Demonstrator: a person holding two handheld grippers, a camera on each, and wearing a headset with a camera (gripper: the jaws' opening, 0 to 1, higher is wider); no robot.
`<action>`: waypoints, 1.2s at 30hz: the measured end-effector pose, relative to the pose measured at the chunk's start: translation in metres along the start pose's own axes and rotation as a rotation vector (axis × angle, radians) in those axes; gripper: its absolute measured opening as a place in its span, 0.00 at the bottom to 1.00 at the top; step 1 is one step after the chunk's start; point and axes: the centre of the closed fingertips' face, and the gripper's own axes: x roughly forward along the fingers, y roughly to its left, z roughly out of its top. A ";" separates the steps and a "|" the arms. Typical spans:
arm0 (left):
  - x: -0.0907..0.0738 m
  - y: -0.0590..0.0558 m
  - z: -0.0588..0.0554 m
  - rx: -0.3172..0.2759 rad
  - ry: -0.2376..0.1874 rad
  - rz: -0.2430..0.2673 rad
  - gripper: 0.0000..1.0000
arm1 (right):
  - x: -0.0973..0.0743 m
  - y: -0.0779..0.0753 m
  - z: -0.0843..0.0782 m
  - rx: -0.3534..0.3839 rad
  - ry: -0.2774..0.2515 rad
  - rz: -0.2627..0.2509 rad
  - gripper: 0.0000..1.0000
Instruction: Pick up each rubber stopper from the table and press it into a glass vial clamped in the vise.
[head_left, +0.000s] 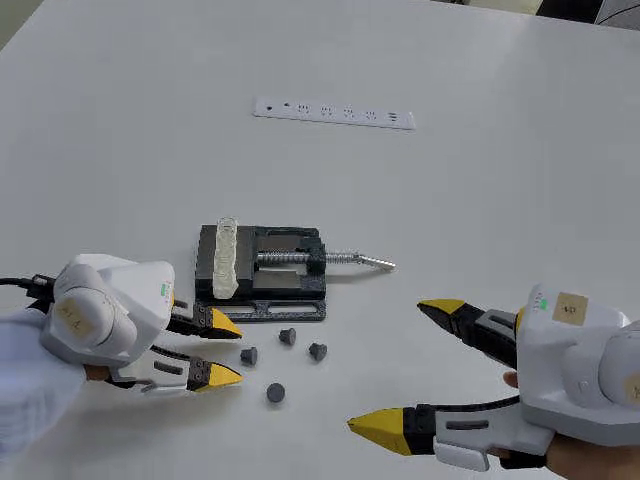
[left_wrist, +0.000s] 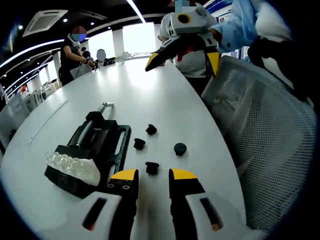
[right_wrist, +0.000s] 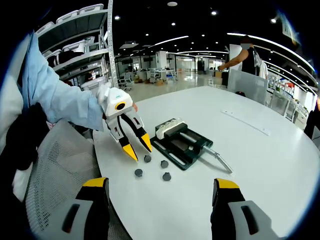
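While four dark stoppers (head_left: 288, 336) lie loose on the white bench (head_left: 480, 180) just below the vise (head_left: 300, 262) at the middle of the head view, neither tool holds anything. The left tool (head_left: 235, 352), at the lower left, has its jaws parted narrowly, with the yellow tips pointing at the nearest stopper (head_left: 248, 355). In the left gripper view that stopper sits just ahead of the gap. The right tool (head_left: 388, 365), at the lower right, is spread wide and lies well apart from the stoppers. A row of clear vials (head_left: 226, 258) stands clamped at the vise's left end. A power strip (head_left: 333, 113) lies near the top.
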 end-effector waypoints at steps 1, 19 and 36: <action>0.001 -0.001 0.000 0.004 0.004 -0.008 0.19 | 0.000 0.000 -0.001 0.001 0.001 -0.001 0.84; 0.008 0.003 -0.004 0.048 0.051 -0.005 0.08 | 0.002 0.002 -0.002 0.001 0.009 0.003 0.84; 0.009 0.005 -0.008 0.028 0.047 0.003 0.03 | 0.003 0.002 -0.002 0.000 0.018 0.006 0.83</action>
